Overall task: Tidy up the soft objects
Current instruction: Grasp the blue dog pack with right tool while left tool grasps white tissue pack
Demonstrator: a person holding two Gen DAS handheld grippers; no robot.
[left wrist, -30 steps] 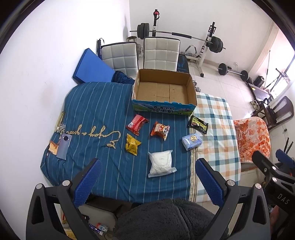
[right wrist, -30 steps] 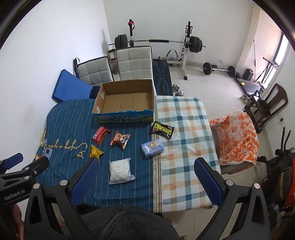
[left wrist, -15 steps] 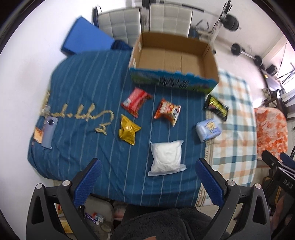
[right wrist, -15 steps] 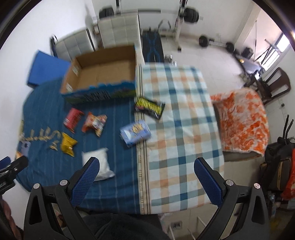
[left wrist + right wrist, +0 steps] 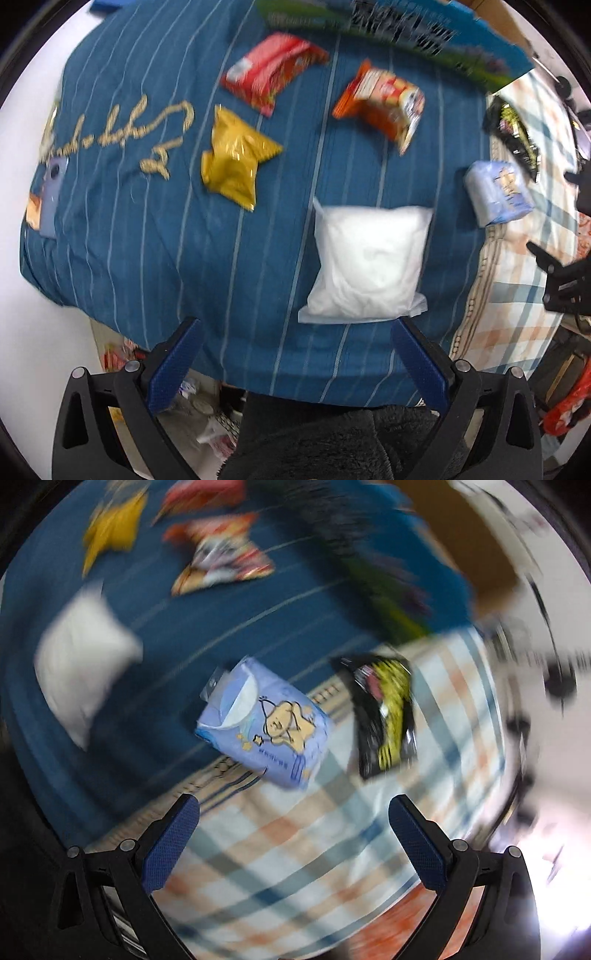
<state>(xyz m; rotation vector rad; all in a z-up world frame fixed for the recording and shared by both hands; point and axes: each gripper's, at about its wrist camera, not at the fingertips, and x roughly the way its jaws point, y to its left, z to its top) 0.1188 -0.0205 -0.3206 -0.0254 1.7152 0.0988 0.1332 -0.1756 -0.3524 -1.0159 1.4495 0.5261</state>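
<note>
Several soft packs lie on a bed. In the left wrist view a white pouch (image 5: 367, 260) sits just beyond my open left gripper (image 5: 295, 326); a yellow bag (image 5: 236, 162), a red pack (image 5: 271, 70), an orange snack bag (image 5: 382, 101) and a pale blue tissue pack (image 5: 496, 192) lie farther out. The right wrist view is blurred. There the blue tissue pack (image 5: 266, 723) lies ahead of my open right gripper (image 5: 293, 805), with a black-and-yellow packet (image 5: 386, 712) to its right and the white pouch (image 5: 81, 664) at left. Nothing is held.
A cardboard box (image 5: 399, 26) with a printed blue-green side stands at the far edge of the blue striped bedspread (image 5: 147, 236). A checked blanket (image 5: 295, 867) covers the right part of the bed. A phone (image 5: 51, 195) lies at the left edge.
Both grippers have dropped toward the bed. The left one has closed in on the white pouch, the right one on the blue tissue pack. The right view is now motion-blurred and rotated.
</note>
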